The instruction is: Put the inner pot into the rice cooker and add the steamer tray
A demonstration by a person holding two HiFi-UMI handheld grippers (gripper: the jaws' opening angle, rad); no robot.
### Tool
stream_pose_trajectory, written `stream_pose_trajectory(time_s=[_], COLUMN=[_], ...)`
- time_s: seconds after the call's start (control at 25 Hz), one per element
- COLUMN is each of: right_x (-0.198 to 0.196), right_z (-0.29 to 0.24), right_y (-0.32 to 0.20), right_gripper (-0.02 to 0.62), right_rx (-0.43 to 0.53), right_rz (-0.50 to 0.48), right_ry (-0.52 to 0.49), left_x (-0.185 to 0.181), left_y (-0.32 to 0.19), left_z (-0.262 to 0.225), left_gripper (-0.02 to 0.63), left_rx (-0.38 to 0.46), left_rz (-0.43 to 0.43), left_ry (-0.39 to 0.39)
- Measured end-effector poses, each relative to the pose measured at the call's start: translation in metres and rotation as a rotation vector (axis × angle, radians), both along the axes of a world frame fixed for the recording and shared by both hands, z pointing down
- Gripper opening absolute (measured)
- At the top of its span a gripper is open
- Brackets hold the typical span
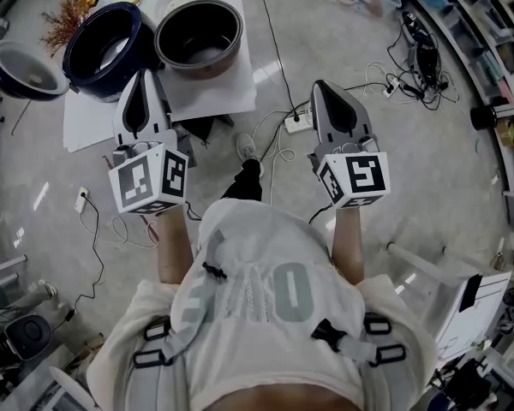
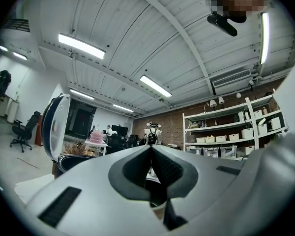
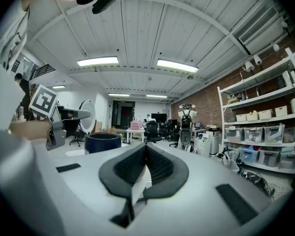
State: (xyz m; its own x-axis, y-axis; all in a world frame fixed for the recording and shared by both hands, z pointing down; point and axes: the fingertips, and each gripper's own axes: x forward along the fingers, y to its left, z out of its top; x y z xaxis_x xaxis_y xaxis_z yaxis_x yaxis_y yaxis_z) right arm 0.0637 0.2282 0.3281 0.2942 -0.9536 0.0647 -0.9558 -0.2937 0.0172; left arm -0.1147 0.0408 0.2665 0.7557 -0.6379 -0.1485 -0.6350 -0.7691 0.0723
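Observation:
The dark blue rice cooker (image 1: 103, 45) stands open on a white table (image 1: 210, 97), its lid (image 1: 21, 68) swung out to the left. Next to it on the right sits the dark metal inner pot (image 1: 199, 34), empty. Behind the pot lies a pale round tray (image 1: 182, 1). My left gripper (image 1: 142, 77) is shut and empty, held in the air short of the cooker. My right gripper (image 1: 319, 86) is shut and empty too, over the floor to the right of the table. The left gripper view shows the cooker's upright lid (image 2: 55, 127). The right gripper view shows the cooker body (image 3: 103, 142).
Cables and a power strip (image 1: 298, 122) lie on the floor between the grippers. A dried plant (image 1: 64, 20) sits left of the cooker. Shelves with bins (image 3: 263, 132) line the right wall, and office chairs (image 3: 151, 131) and a humanoid robot (image 3: 186, 124) stand farther back.

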Motion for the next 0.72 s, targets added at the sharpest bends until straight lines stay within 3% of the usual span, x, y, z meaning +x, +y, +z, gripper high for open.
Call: stream_pose_trajectory(time_s=[0.28,0.44,0.6,0.72], right_x=[0.067,0.082,0.092,0.089], right_z=[-0.030,-0.037,-0.035,-0.025], right_y=[-0.125,-0.198,-0.248,-0.278], right_gripper=[0.008,0.008,0.008,0.008], right_rx=[0.003,-0.004,-0.015,-0.038], right_rz=[-0.124,-0.226,-0.298,-0.342], right_ry=[0.055,0.065,0.046,0.032], left_x=[0.044,0.048,0.052,0.044], left_y=[-0.090,-0.135,-0.156,-0.170], left_z=[0.000,0.005,-0.004,0.008], left_gripper=[0.021,0.021,0.021,0.021], left_rx=[-0.035,-0.068,-0.053,-0.086], left_rz=[-0.095,-0.169,-0.237,-0.276], left_ry=[0.005,0.021,0.002,0.001])
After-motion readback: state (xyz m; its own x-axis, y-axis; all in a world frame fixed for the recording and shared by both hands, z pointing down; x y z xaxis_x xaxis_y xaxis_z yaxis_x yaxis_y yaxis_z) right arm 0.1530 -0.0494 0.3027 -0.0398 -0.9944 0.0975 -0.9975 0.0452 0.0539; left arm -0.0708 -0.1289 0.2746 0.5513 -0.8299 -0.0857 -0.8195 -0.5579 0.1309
